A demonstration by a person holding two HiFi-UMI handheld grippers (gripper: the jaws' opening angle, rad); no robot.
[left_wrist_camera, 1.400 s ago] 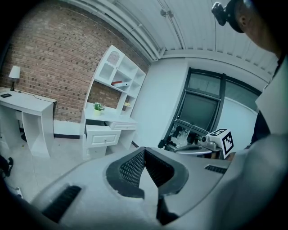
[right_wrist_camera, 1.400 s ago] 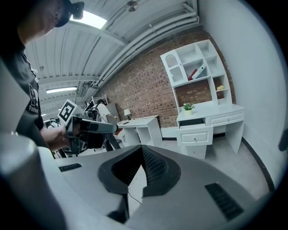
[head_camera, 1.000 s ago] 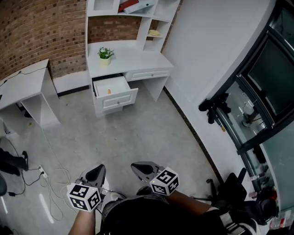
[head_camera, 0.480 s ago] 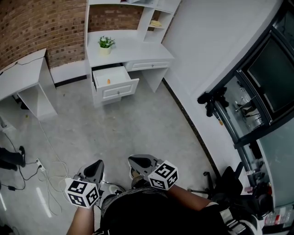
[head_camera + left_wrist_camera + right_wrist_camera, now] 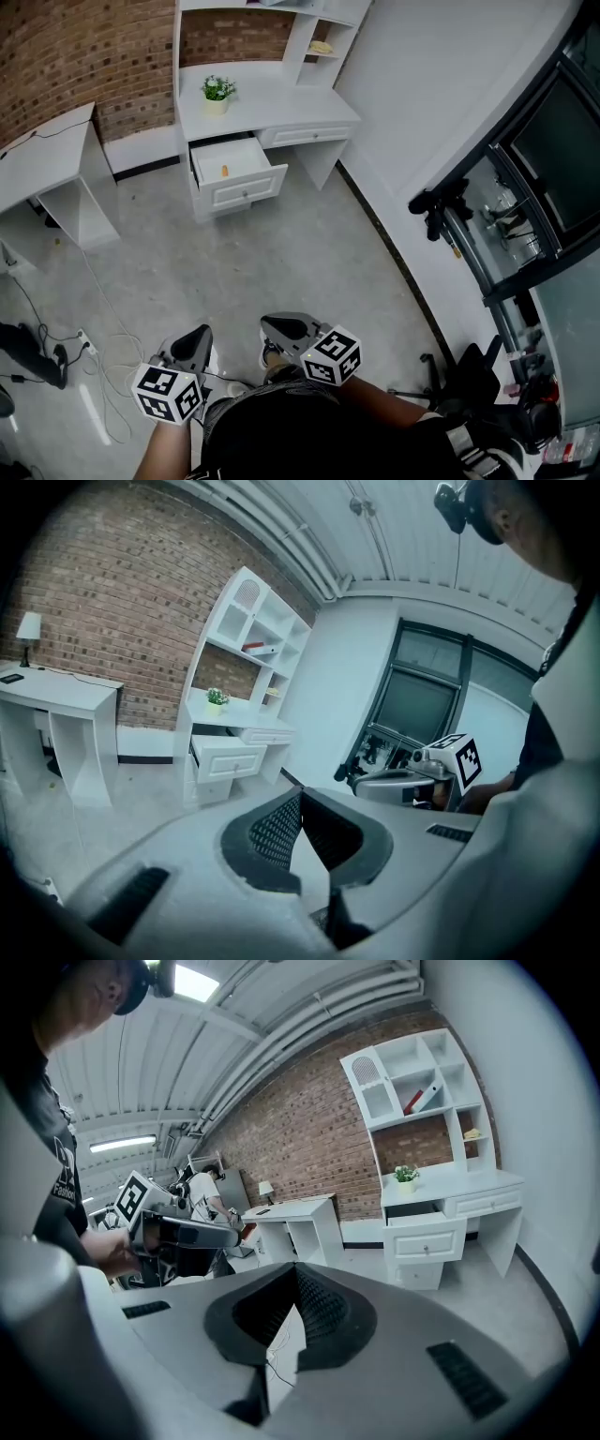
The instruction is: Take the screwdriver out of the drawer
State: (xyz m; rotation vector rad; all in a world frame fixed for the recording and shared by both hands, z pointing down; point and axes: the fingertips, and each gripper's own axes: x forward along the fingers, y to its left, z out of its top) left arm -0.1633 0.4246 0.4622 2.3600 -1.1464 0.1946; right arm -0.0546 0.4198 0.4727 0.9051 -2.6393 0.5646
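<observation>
Nearest the person, the left hand-held gripper (image 5: 195, 349) and the right hand-held gripper (image 5: 284, 328) are both held low and pointed forward. In each gripper view the ribbed dark pads (image 5: 274, 832) meet at their tips with nothing between them, so both are closed and empty. Loose white cables (image 5: 94, 361) lie on the grey floor (image 5: 281, 253) to the left.

Well apart from both grippers, the white drawer (image 5: 246, 192) stands pulled out under the left part of the front edge of the white table (image 5: 272, 103). A small orange thing (image 5: 225, 171), probably the screwdriver, lies near the drawer's front wall, about midway across.

The likely risks are reaching in with the jaws closed and nudging so small a thing away, or snagging a foot on the cables.

The orange thing is too small to identify, and in both gripper views the drawer front hides the inside.
</observation>
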